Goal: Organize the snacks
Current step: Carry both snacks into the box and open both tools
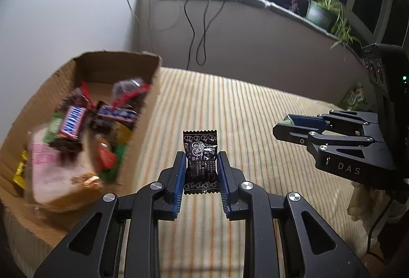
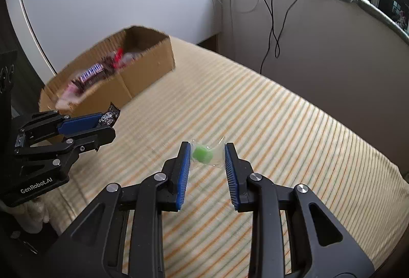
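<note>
Black sachet [image 1: 201, 160] between left hand-held gripper [image 1: 201, 179] pads [image 1: 181, 175]
</note>
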Available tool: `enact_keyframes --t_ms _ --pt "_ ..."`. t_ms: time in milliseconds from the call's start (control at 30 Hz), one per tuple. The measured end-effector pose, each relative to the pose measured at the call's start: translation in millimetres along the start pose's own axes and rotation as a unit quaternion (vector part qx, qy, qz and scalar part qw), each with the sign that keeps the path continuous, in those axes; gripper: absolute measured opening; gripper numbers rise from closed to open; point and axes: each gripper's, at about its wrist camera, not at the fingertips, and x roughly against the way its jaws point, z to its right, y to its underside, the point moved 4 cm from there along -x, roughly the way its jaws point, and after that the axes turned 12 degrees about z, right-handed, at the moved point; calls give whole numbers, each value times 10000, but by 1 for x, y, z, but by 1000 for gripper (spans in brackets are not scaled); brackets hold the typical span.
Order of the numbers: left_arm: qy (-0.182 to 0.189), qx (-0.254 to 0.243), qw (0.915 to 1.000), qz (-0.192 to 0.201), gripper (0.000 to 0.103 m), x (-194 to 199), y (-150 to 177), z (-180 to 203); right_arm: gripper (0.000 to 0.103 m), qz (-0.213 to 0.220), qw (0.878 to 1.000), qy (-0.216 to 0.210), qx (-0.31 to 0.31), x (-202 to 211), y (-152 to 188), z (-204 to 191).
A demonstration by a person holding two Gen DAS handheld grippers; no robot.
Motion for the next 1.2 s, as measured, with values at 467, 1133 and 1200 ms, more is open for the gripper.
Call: enact_keyframes --t_ms 467,1133,1200 --pt "-365 223 9981 448 23 34 -30 -70 28 340 9994 -109 8 -12 -55 -48" --pt "-496 201 9971 546 23 27 -50 -118 28 353 9967 -727 -86 -92 -128 -110" --pt "-499 188 9971 544 23 25 -51 -118 28 308 9967 -741 -79 -103 -131 -113"
